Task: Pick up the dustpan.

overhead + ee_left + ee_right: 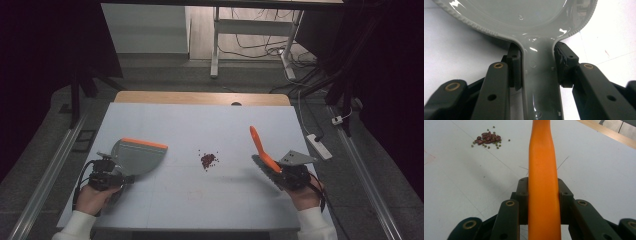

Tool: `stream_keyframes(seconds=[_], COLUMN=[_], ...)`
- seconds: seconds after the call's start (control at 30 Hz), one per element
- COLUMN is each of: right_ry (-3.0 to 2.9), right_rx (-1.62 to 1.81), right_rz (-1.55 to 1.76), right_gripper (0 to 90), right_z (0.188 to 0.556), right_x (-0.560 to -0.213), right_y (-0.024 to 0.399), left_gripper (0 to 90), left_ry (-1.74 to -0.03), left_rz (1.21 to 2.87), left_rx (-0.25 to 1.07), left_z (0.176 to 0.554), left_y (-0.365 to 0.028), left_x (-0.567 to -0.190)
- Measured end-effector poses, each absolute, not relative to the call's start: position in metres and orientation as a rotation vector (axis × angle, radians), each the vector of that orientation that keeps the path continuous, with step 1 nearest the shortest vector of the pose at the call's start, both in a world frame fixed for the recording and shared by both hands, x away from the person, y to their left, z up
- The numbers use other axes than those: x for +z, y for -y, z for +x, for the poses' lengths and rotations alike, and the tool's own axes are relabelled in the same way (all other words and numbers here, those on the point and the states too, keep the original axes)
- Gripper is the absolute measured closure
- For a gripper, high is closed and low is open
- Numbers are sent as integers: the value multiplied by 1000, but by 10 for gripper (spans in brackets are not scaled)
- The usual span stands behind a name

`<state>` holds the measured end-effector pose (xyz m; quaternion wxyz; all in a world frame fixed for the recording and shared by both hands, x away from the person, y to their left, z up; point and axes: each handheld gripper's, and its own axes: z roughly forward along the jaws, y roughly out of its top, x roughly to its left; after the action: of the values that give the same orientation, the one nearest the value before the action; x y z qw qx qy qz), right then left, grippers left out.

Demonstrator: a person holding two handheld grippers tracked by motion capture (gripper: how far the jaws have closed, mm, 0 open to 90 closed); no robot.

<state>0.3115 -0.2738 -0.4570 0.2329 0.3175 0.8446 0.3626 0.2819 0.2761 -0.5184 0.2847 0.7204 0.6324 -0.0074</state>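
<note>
The left gripper [116, 176] grips the dustpan [137, 156], and the right gripper [280, 176] grips the brush [263, 150], ready to sweep up the beans [208, 160].

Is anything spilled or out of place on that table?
Yes: a small heap of dark red beans with a few tiny green ones lies loose mid-table, between the grey dustpan and the orange brush. Nothing else looks odd.

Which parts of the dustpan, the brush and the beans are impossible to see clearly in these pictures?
- Brush bristles: in the right gripper view, cut off by the bottom edge.
- Dustpan orange lip: in the left gripper view, cut off by the top edge.
- Beans: in the high view, too small to count.
</note>
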Motion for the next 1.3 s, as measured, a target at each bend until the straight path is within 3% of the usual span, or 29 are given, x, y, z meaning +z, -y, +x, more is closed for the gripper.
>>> stream_keyframes(seconds=[0.7, 1.3], right_ry=[-2308, -2292], right_rx=[1024, 1038], right_rz=[866, 835], right_gripper=[701, 701], right_z=[310, 314], right_x=[-454, -449], right_y=[275, 264], left_gripper=[620, 619], left_ry=[-1498, -1292], left_rz=[1903, 1915], left_rx=[63, 113], left_z=[276, 294], left_y=[-288, -287], left_x=[-511, -503])
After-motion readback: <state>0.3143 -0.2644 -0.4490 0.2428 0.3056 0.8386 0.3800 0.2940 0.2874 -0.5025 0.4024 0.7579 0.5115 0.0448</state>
